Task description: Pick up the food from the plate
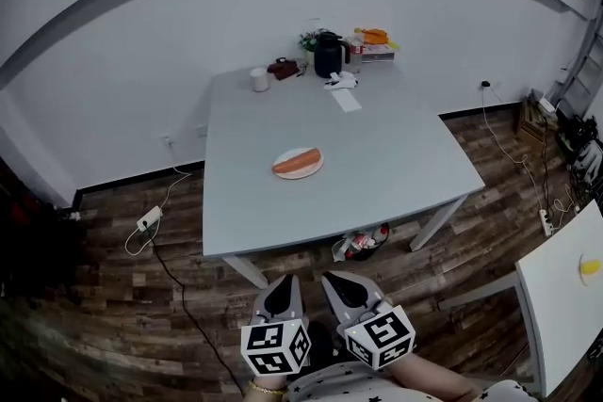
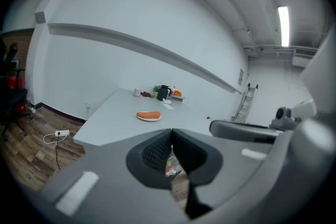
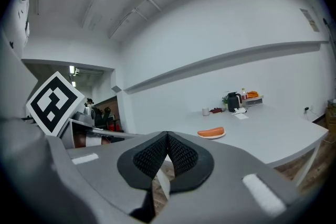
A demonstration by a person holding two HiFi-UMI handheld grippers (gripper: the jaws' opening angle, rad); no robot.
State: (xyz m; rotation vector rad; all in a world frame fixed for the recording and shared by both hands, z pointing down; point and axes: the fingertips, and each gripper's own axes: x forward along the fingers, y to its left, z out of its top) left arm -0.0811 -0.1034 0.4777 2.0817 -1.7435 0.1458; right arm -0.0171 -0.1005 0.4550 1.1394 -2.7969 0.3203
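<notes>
An orange sausage [image 1: 296,160] lies on a small white plate [image 1: 299,172] near the middle of the grey table [image 1: 396,165]. The sausage [image 2: 148,115] shows far off in the left gripper view, and the sausage [image 3: 211,132] in the right gripper view too. Both grippers hang low in front of the table's near edge, well short of the plate. My left gripper [image 1: 283,282] is shut with nothing in it, jaws touching at the tip [image 2: 171,134]. My right gripper [image 1: 332,280] is also shut and empty, jaws meeting [image 3: 167,136].
At the table's far end stand a black kettle [image 1: 329,55], a white cup [image 1: 259,79], a small plant, a bottle and orange items. A bin with rubbish [image 1: 360,243] sits under the table. A power strip [image 1: 149,218] and cables lie on the wooden floor. Another white table [image 1: 565,297] is at right.
</notes>
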